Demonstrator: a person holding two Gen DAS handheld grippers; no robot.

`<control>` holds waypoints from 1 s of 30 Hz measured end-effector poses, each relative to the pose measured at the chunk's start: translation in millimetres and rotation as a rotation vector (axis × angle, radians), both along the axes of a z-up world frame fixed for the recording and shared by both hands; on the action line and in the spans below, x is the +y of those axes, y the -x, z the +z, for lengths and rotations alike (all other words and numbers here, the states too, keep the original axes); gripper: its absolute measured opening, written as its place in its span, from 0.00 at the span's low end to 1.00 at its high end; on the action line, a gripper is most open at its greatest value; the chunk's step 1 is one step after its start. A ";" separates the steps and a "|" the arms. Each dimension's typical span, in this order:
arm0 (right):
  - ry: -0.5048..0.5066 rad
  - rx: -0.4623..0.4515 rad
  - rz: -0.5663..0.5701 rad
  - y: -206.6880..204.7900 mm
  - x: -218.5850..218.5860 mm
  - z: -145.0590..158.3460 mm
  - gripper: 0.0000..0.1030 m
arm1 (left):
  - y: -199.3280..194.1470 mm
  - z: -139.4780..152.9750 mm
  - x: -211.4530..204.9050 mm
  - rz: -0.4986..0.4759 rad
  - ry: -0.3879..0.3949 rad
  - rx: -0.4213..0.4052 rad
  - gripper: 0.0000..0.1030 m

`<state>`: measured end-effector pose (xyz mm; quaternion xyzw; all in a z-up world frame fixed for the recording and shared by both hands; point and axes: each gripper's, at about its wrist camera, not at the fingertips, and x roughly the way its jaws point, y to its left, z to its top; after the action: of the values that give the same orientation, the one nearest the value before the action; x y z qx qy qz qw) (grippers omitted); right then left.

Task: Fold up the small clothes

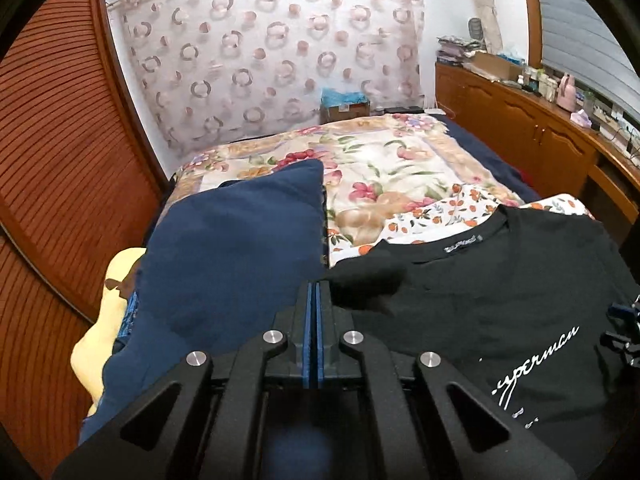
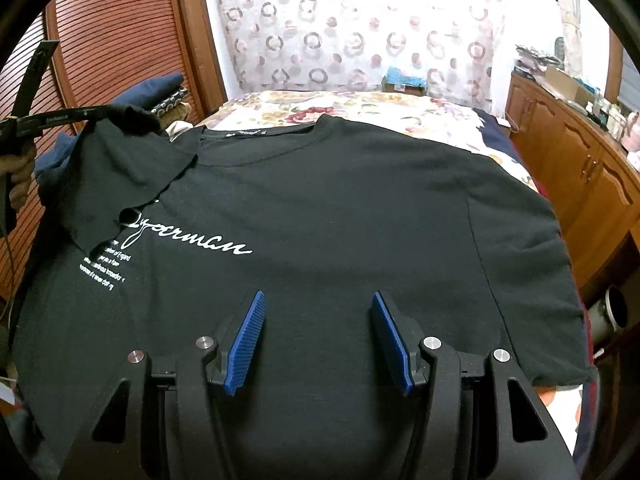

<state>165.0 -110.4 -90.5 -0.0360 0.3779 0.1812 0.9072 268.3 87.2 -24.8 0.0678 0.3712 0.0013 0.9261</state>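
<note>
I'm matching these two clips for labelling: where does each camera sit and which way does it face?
Left wrist: on the left claw, facing down the bed over the navy cloth; shut blue pads pinch the black printed T-shirt.
Right wrist: on the right claw, open over that T-shirt; the left claw, lifting its sleeve, and a hand show.
Shared: T-shirt, floral bedspread, ring-patterned curtain.

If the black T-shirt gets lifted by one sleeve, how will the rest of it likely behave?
Probably floppy: the sleeve pinched by the left gripper already drapes in soft folds. The black T-shirt looks thin and light, so its body would likely trail and sag rather than hold its shape. It seems unlikely to slip, given the ribbed pads on the open right gripper.
</note>
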 end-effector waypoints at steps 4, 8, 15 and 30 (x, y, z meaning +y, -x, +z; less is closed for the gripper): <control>-0.003 0.003 -0.006 -0.2 -1.3 -1.0 0.56 | 7.1 1.2 -2.4 -0.007 0.030 -0.013 0.03; 0.002 0.000 -0.012 2.7 -0.9 -1.5 0.56 | 22.9 7.8 -10.9 -0.042 0.073 -0.060 0.36; 0.014 -0.025 -0.036 6.8 -7.2 5.5 0.56 | 43.9 14.7 -45.3 -0.169 0.151 -0.116 0.84; 0.040 -0.090 -0.312 25.2 -101.3 25.3 0.56 | 24.7 -60.0 -146.5 -0.460 0.177 0.069 0.85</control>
<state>139.7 -211.6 -65.2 -0.0031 0.3416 0.0284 0.9394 243.6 -59.3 -84.8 0.0693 0.3759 -0.2443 0.8912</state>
